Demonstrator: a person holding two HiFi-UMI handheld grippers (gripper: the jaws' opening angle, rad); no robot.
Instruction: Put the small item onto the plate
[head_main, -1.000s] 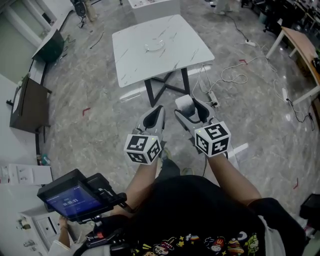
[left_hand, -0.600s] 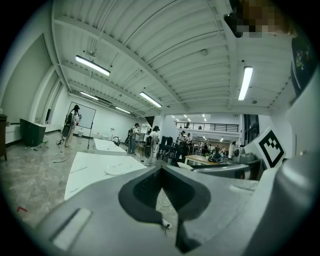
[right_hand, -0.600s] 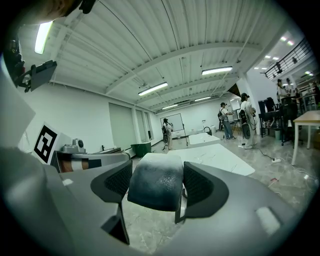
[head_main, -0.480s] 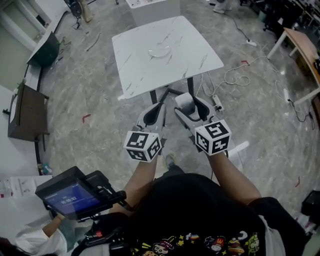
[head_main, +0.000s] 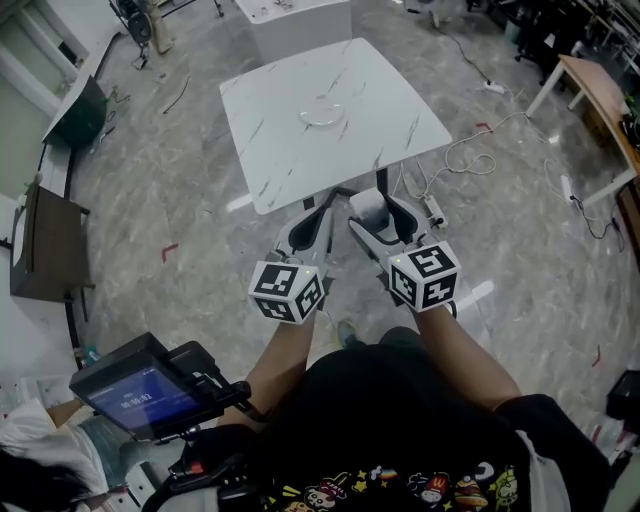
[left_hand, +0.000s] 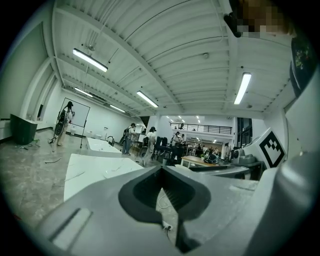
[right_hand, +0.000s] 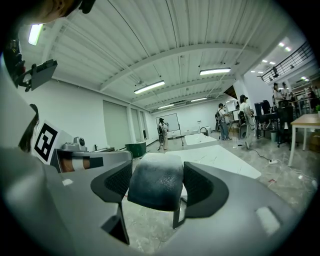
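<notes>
A white marble table (head_main: 300, 140) stands ahead on the grey floor, and a pale round plate (head_main: 322, 113) lies near its middle. My right gripper (head_main: 372, 208) hovers over the floor just short of the table's near edge, shut on a small whitish-grey rounded item (head_main: 368, 204). In the right gripper view the item (right_hand: 155, 186) fills the gap between the dark pads, with the table (right_hand: 220, 157) beyond. My left gripper (head_main: 318, 220) is beside it, shut and holding nothing. In the left gripper view its jaws meet at the tips (left_hand: 161, 172), and the table (left_hand: 95, 172) lies ahead to the left.
A dark cabinet (head_main: 48, 235) stands at the left. There is a wooden desk (head_main: 600, 95) at the right. Cables (head_main: 470, 150) and a power strip (head_main: 433, 208) lie on the floor right of the table. A tablet rig (head_main: 145, 392) sits at lower left. People stand far back in the hall.
The table has drawn nearer and lower in the head view; its near edge now sits just ahead of both grippers. Both grippers keep their pose and the right still holds the item.
</notes>
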